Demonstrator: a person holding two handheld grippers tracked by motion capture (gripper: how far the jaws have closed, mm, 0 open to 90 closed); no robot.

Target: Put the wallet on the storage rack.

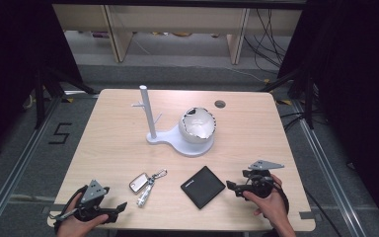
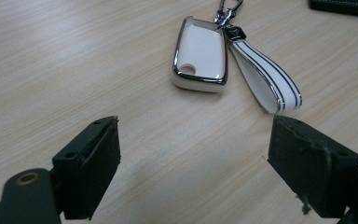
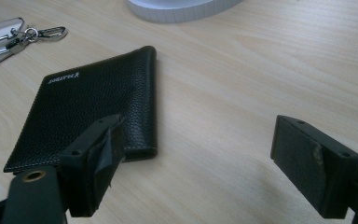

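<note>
Fingers (image 2: 91, 163) of left gripper (image 1: 120, 207) spread wide, nothing between them, aimed across bare wood at key fob (image 2: 200, 53) lying flat just ahead. Right gripper (image 1: 230, 186) likewise gaping and empty, one finger (image 3: 95, 161) overlapping the near edge of wallet (image 3: 88, 109) in its own view, yet apart from it when seen from above. Both resting low near the front edge of table (image 1: 256, 113), probably poised for a first reach: left for the keys, right for the wallet.

Fob white with chrome rim, a notch at its near end, joined by a clip to a white looped strap (image 2: 265, 79) edged with dark stripes. Wallet black, pebbled leather, folded shut, small pale lettering at one corner. Farther back, white peg stand (image 1: 148, 116) upright on a base shared with cracked-looking bowl (image 1: 197, 126), seemingly meant for hanging keys and dropping in pocket things.
</note>
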